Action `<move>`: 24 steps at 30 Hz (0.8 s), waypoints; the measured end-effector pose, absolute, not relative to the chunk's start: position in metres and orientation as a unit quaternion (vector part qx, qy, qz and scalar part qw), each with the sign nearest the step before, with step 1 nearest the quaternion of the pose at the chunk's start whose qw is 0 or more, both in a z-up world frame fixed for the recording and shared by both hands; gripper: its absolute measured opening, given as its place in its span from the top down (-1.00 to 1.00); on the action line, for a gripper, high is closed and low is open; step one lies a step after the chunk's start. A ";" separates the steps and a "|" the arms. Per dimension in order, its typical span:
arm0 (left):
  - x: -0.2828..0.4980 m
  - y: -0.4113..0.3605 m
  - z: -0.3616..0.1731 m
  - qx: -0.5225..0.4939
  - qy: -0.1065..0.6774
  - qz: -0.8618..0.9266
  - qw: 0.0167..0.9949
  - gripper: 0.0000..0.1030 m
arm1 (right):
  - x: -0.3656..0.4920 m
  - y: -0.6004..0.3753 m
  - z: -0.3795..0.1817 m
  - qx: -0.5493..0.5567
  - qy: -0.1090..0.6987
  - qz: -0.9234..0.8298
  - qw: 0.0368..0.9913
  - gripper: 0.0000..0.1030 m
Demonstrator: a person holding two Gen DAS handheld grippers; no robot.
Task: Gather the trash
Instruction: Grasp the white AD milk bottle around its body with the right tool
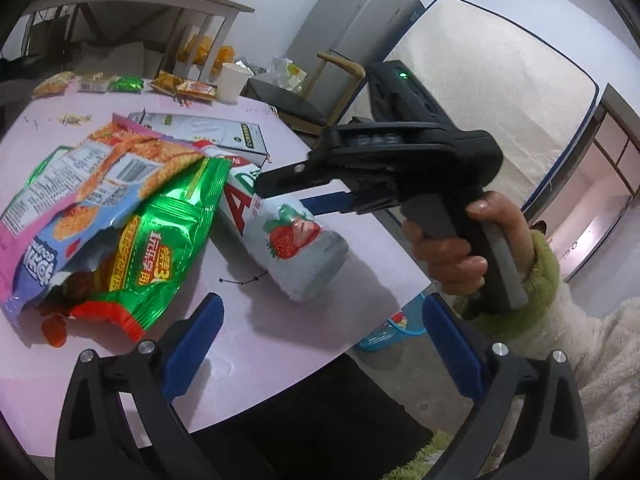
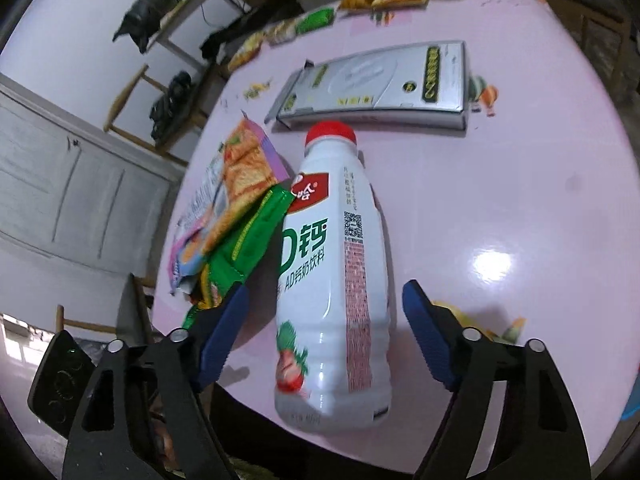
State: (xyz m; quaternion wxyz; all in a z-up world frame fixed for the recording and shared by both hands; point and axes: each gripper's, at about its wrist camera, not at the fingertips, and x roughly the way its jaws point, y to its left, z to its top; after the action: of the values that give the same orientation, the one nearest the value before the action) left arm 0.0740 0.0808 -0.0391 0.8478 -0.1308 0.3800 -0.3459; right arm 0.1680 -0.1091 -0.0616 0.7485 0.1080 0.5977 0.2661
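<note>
A white AD milk-drink bottle (image 2: 340, 280) with a red cap lies on its side on the pink round table (image 2: 500, 208); it also shows in the left wrist view (image 1: 296, 240). My right gripper (image 2: 324, 300) is open, one blue finger on each side of the bottle, not closed on it; in the left wrist view it comes in from the right over the bottle (image 1: 316, 188). A green snack bag (image 1: 160, 248) and a pink and orange wrapper (image 1: 80, 184) lie left of the bottle. My left gripper (image 1: 320, 312) is open and empty at the table's near edge.
A flat silver carton (image 2: 380, 84) lies beyond the bottle. Small snack packets (image 1: 120, 84) and a paper cup (image 1: 234, 82) stand at the far edge. A blue basket (image 1: 392, 328) sits on the floor below. A chair (image 1: 320, 92), a fridge and a shelf stand behind.
</note>
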 end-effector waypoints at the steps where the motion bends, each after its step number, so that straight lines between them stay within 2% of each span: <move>1: 0.075 0.081 -0.040 -0.133 0.380 -0.347 0.847 -0.89 | 0.168 -0.107 -0.064 0.105 0.601 0.266 0.746 -0.31; 3: 0.076 0.082 -0.041 -0.135 0.380 -0.348 0.847 -0.89 | 0.169 -0.105 -0.068 0.101 0.606 0.265 0.743 -0.14; 4: 0.077 0.082 -0.042 -0.136 0.380 -0.348 0.846 -0.89 | 0.168 -0.104 -0.070 0.101 0.609 0.262 0.742 -0.13; 24: 0.071 0.069 -0.039 -0.111 0.380 -0.336 0.854 -0.89 | 0.111 -0.189 -0.061 0.162 0.563 0.161 0.794 -0.11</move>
State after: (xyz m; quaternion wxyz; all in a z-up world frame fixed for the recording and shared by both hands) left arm 0.0712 0.0686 -0.0389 0.8545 -0.1113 0.3801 -0.3362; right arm 0.1112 -0.1888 -0.0608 0.7943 0.1622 0.5629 0.1607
